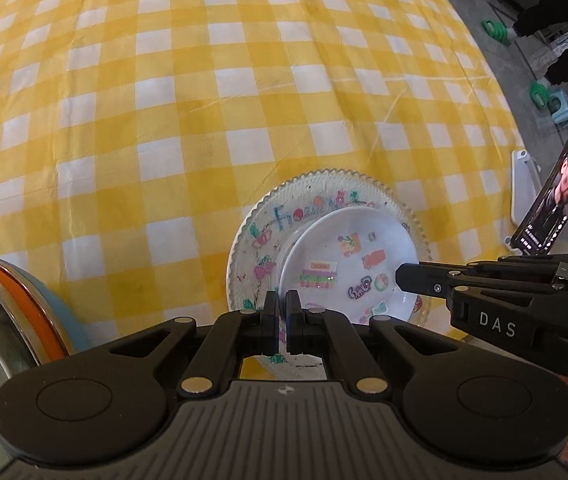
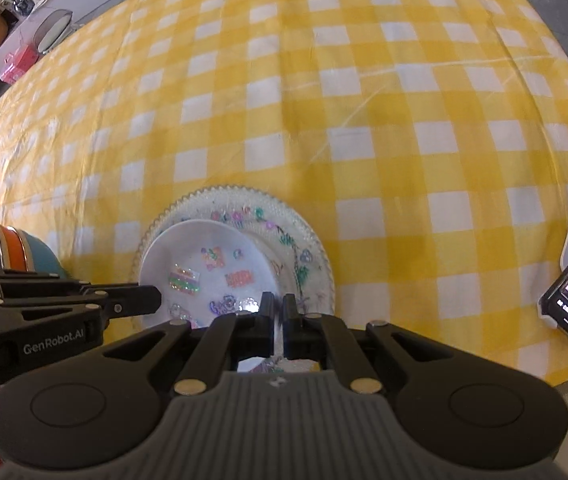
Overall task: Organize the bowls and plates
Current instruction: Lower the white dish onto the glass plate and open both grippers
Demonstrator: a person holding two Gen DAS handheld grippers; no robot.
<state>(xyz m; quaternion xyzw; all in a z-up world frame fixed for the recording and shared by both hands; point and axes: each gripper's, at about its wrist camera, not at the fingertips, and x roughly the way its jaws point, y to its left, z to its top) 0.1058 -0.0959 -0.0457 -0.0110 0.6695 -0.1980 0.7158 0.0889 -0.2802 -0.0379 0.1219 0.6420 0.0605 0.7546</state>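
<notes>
Left wrist: small plate [image 1: 347, 268] just ahead of left tool [image 1: 282, 312].

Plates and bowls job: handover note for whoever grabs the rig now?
Left tongs: shut on the near rim of the big scalloped plate.
Right tongs: shut on the near rim of the small stickered plate.
Small plate sits on the big plate, off-centre.
Bowl stack stands to the left on the checked tablecloth.
Left to do: release and confirm both stacks sit tidy.

bright even daylight, soft shadows, heavy fisheye bending at the edges.
</notes>
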